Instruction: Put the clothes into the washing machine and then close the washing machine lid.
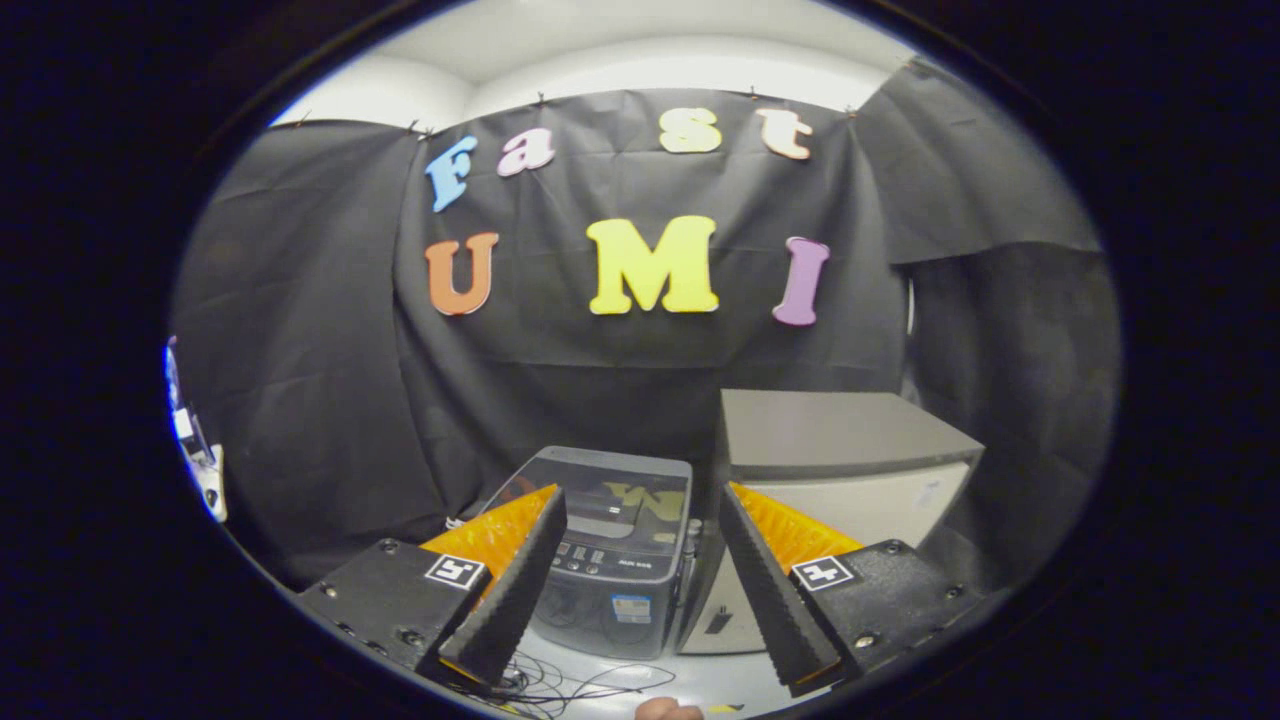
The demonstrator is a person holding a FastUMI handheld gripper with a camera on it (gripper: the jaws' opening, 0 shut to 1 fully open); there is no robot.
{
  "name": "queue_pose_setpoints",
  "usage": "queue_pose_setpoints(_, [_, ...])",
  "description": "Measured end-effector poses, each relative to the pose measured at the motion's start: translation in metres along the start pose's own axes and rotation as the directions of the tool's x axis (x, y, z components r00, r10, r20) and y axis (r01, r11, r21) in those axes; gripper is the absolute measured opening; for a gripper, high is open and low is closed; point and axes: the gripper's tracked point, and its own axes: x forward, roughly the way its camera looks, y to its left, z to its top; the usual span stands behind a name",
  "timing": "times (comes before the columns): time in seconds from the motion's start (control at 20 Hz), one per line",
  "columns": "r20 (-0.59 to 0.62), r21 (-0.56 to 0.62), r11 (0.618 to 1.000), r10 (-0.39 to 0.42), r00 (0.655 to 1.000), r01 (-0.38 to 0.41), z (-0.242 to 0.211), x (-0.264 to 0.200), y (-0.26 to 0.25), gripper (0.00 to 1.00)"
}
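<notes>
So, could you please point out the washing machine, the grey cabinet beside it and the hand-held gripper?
washing machine [610,575]: gripper view, on its control panel.
grey cabinet [830,430]: gripper view, on its flat top.
hand-held gripper [640,505]: gripper view, midway between its open fingertips.

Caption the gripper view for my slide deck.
Open gripper held high, facing a closed-lid washing machine beside a grey cabinet.

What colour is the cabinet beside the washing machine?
Light grey-beige, in the gripper view: cabinet right of the washing machine, beyond the open gripper.
</notes>
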Motion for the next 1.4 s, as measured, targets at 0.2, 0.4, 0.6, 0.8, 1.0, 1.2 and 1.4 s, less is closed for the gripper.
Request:
queue_pose_setpoints(0.2, [0.035, 0.003, 1.000, -0.021, 0.999, 0.021, -0.007, -0.039, -0.036, 0.97])
queue_pose_setpoints(0.4, [0.041, 0.002, 0.999, -0.032, 0.999, 0.032, -0.010, -0.054, -0.054, 0.97])
queue_pose_setpoints(0.6, [0.052, -0.003, 0.999, -0.036, 0.998, 0.036, -0.008, -0.061, -0.065, 0.97])
queue_pose_setpoints(0.8, [0.071, -0.031, 0.999, -0.042, 0.997, 0.044, 0.000, -0.061, -0.068, 0.97])
queue_pose_setpoints(1.0, [0.066, -0.018, 0.999, -0.032, 0.997, 0.033, 0.001, -0.060, -0.065, 0.97])
queue_pose_setpoints(1.2, [0.072, -0.030, 0.999, -0.026, 0.997, 0.028, 0.006, -0.058, -0.064, 0.97])
queue_pose_setpoints(1.4, [0.066, -0.020, 1.000, -0.021, 0.998, 0.022, 0.007, -0.055, -0.064, 0.97])
